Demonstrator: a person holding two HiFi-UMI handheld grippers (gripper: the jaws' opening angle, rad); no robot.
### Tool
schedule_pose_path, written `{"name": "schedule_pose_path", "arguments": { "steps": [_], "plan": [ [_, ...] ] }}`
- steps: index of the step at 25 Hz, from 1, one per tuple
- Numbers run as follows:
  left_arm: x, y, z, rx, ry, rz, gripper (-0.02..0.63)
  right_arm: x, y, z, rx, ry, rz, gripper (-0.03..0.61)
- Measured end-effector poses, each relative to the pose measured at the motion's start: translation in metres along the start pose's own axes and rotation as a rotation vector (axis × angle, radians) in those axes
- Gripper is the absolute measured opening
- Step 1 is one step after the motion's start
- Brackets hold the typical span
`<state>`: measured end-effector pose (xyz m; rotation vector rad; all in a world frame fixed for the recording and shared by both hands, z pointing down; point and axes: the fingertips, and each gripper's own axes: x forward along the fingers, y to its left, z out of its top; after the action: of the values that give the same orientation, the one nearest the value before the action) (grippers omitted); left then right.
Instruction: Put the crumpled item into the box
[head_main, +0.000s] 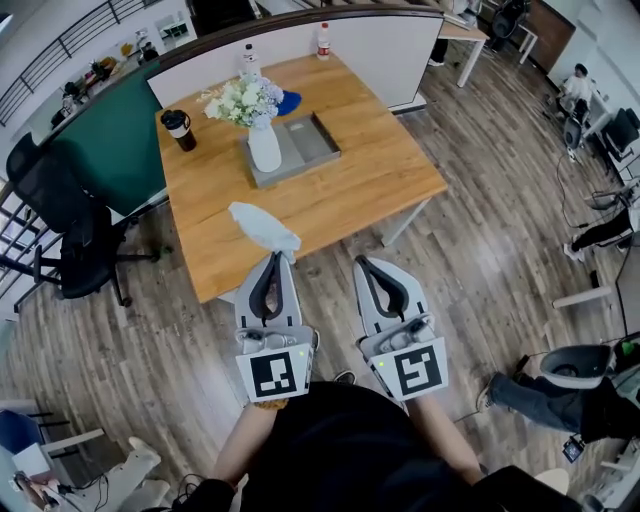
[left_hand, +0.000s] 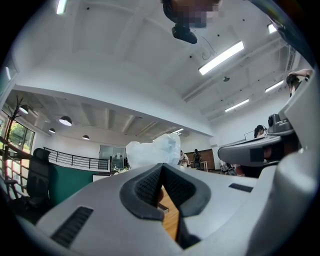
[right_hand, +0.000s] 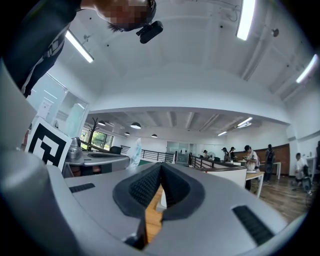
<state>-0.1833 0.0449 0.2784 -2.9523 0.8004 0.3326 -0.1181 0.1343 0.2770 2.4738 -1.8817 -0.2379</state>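
Note:
The crumpled item, a white wad of thin plastic or tissue, sticks out from the tips of my left gripper, which is shut on it over the near edge of the wooden table. In the left gripper view the crumpled item rises just beyond the closed jaws of the left gripper. My right gripper is beside it, shut and empty, just off the table's near edge. The box, a shallow grey tray, lies at the table's middle, well beyond both grippers.
A white vase with flowers stands on the box's left part. A black mug, two bottles and a blue object are farther back. A black office chair stands left of the table. People sit at right.

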Motion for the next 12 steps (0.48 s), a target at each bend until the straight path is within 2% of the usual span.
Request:
{"name": "schedule_pose_path", "arguments": {
  "steps": [7, 12],
  "plan": [
    [0.018, 0.016, -0.008, -0.029, 0.007, -0.018, 0.023, 0.028, 0.005, -0.002, -0.03, 0.015, 0.014, 0.005],
    [0.029, 0.026, -0.021, -0.032, 0.04, -0.04, 0.023, 0.056, 0.009, -0.003, -0.053, -0.005, 0.023, 0.005]
  ]
}}
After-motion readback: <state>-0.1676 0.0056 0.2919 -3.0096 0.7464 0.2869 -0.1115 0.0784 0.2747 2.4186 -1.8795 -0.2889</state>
